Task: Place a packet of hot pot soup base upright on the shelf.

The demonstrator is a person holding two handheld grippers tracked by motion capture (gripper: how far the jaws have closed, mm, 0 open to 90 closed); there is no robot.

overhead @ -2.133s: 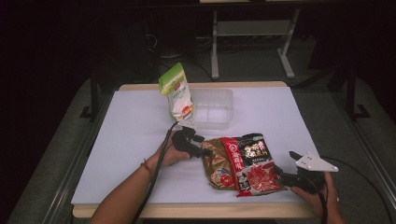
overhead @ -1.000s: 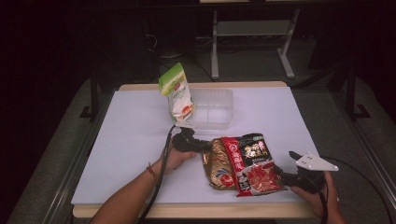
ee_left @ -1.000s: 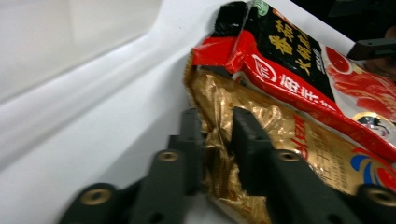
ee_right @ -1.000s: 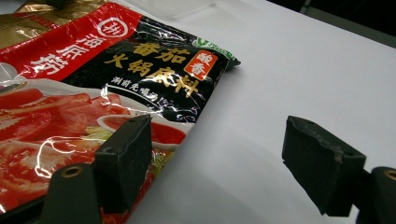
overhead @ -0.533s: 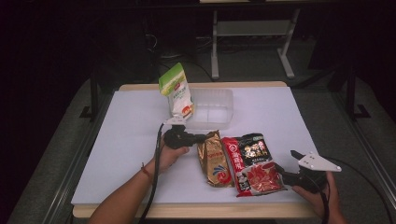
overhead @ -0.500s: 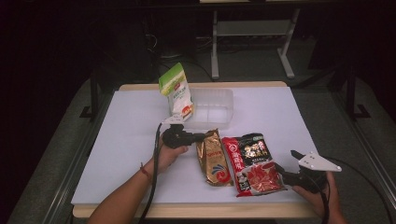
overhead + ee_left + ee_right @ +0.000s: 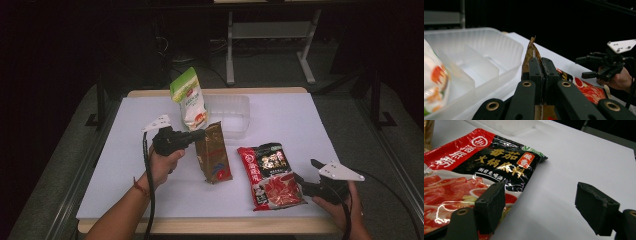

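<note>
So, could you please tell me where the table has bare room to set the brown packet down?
Free: the left side beyond the left hand-held gripper, and the far right beside the clear tray. Crowded: the middle, around the brown packet and red soup-base packet.

I see the brown pouch (image 7: pixel 214 159) as glossy foil-like film, creased along its crimped top edge where my left gripper (image 7: pixel 541 75) bites it with matt black, slightly rough pads. The red-and-black packet (image 7: pixel 270 176) near the table's front edge is shiny plastic film that catches glare. The tray (image 7: pixel 231 113) at the back edge looks like frosted, translucent smooth plastic. The table (image 7: pixel 300 120) top is matt white with a pale wood-like rim. My right gripper (image 7: pixel 544 207) has the same dull black pads.
</note>
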